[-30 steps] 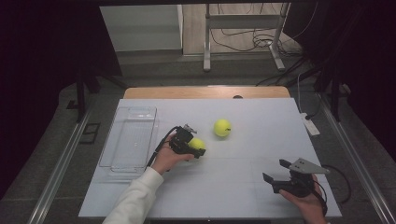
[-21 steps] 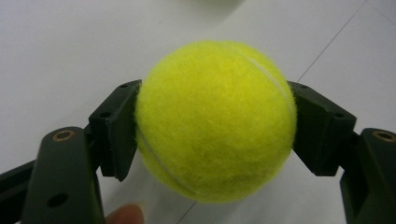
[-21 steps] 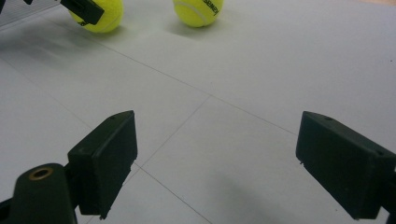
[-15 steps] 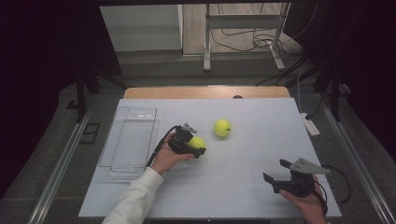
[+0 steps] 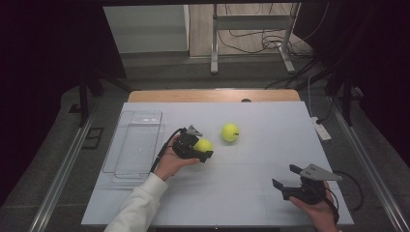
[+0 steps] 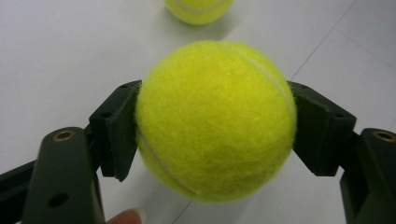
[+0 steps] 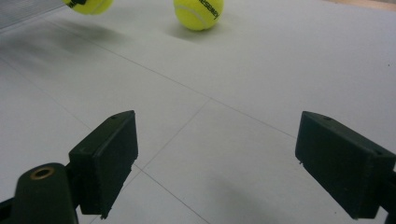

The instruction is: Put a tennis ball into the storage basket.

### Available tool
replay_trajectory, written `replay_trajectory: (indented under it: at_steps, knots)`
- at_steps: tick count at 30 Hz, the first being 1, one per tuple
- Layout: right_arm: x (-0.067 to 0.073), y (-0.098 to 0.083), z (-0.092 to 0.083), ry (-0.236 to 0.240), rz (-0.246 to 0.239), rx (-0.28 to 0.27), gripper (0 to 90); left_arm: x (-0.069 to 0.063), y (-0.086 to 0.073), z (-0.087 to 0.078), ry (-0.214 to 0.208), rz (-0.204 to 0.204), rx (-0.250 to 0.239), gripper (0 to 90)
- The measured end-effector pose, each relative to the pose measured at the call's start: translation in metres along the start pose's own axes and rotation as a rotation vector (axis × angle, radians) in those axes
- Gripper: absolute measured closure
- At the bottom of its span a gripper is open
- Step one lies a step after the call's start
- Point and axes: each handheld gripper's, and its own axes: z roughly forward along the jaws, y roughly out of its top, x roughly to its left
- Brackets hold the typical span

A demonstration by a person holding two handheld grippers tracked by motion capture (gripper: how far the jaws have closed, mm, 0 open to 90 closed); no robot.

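My left gripper (image 5: 200, 148) is shut on a yellow tennis ball (image 5: 203, 145) near the middle of the white table (image 5: 251, 193). In the left gripper view both black pads press on the sides of that held tennis ball (image 6: 215, 119), and it looks lifted slightly off the surface. A second tennis ball (image 5: 230, 132) lies free on the table just beyond and to the right; this second ball (image 7: 198, 13) also appears far off in the right gripper view. My right gripper (image 5: 285, 177) rests at the near right with its jaws wide apart and nothing between them.
A clear plastic tray (image 5: 133, 147) stands empty along the table's left side. A white power strip (image 5: 320, 129) lies at the right edge. The person's sleeve (image 5: 138, 208) comes in from the bottom left. Beyond the table a metal stand and cables cross the floor.
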Motion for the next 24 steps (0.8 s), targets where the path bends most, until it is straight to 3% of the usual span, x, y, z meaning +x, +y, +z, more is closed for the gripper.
replay_trajectory:
  at_steps: [24]
  knots:
    - [0.0,0.0,0.0,0.004,0.0,0.002,13.4,-0.005,0.004,-0.029,0.0,0.033,-0.096,26.4]
